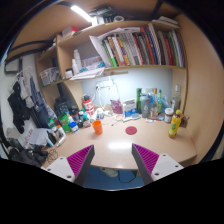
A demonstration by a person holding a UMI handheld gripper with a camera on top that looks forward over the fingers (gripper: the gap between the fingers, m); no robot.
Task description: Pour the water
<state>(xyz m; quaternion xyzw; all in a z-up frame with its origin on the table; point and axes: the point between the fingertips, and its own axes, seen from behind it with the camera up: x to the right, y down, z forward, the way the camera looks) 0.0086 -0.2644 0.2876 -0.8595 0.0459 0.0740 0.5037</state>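
Gripper view: our gripper spread, holding nothing; orange cup stands upright beyond the fingers, slightly left, well apart.

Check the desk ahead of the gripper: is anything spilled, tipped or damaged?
Nothing stands out. The wooden desk is cluttered, but the orange cup and yellow bottle stand upright, with no spill visible. The gripper is open and empty.

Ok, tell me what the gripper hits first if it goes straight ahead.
Bare desk lies ahead of the open, empty gripper; the pink coaster looks like the first thing in line, though depth is unclear.
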